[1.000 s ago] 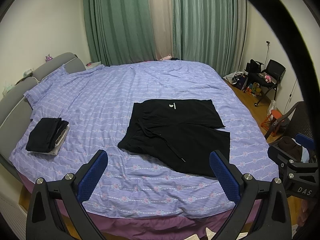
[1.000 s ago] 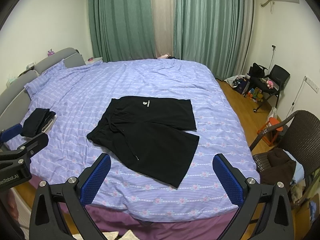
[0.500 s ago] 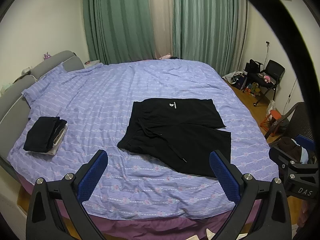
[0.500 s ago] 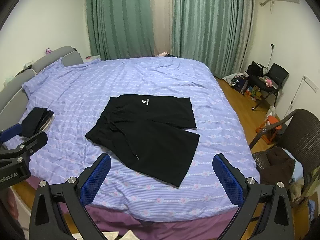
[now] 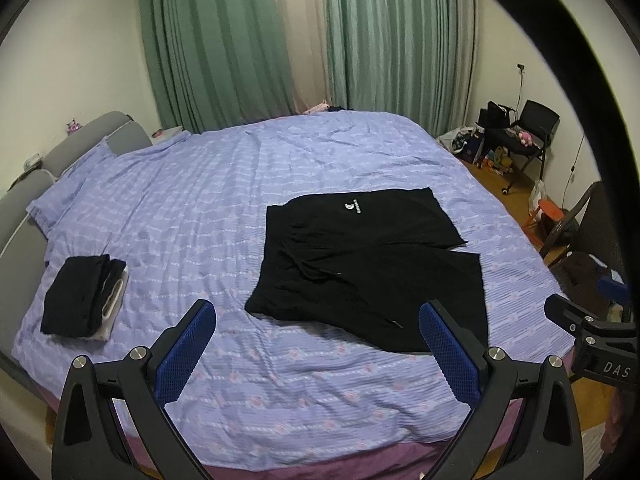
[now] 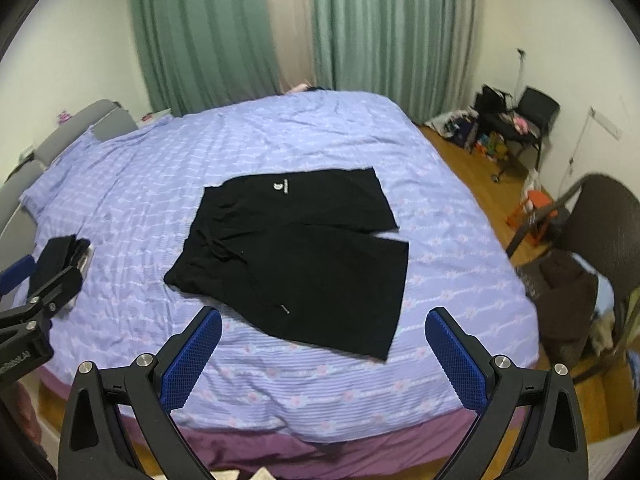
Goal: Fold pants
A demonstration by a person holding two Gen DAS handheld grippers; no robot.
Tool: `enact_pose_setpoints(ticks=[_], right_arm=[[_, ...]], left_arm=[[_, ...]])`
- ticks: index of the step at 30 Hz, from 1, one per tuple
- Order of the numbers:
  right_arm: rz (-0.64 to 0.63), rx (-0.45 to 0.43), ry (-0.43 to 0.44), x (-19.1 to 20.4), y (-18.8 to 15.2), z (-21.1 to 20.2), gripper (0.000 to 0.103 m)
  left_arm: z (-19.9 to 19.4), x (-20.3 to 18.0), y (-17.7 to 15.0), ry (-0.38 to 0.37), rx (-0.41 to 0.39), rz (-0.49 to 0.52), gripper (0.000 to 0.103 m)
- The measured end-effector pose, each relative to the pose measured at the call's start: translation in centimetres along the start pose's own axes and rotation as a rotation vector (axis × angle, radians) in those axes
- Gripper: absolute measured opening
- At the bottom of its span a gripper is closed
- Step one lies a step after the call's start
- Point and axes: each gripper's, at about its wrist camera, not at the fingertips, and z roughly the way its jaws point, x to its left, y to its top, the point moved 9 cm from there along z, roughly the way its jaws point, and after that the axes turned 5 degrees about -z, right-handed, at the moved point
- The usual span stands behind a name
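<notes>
Both tongs, left point(image 5: 316, 328) and right point(image 6: 323, 334), gape wide w/ nothing held, edged a bit closer to bed point(image 5: 208, 208) vs 1 s ago. Black pants point(image 6: 296, 252) lie flat mid-bed, unfolded; approach only, no fold begun.

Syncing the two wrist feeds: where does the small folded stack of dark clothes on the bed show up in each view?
Left wrist: the small folded stack of dark clothes lies lower left on the purple bedspread, left of the flat black shorts.
Right wrist: the stack sits at the far left edge, partly hidden behind the other black tongs.
Shared landmark: the white logo on the shorts.
</notes>
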Motion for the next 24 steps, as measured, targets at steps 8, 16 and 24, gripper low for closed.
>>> enact_pose_setpoints(ticks=[8, 16, 24], right_arm=[[0.121, 0.098, -0.075, 2.4, -3.4, 7.9, 0.103], [0.216, 0.189, -0.157, 1.3, -6.8, 17.0, 0.102], [0.418, 0.267, -0.134, 1.0, -11.0, 24.3, 0.097]], left_arm=[[9.3, 4.5, -2.0, -0.012, 0.076, 0.019, 0.103], [20.7, 8.5, -5.1, 0.042, 0.173, -0.076, 0.102], [29.2, 9.7, -7.6, 0.025, 0.283, -0.187, 0.085]])
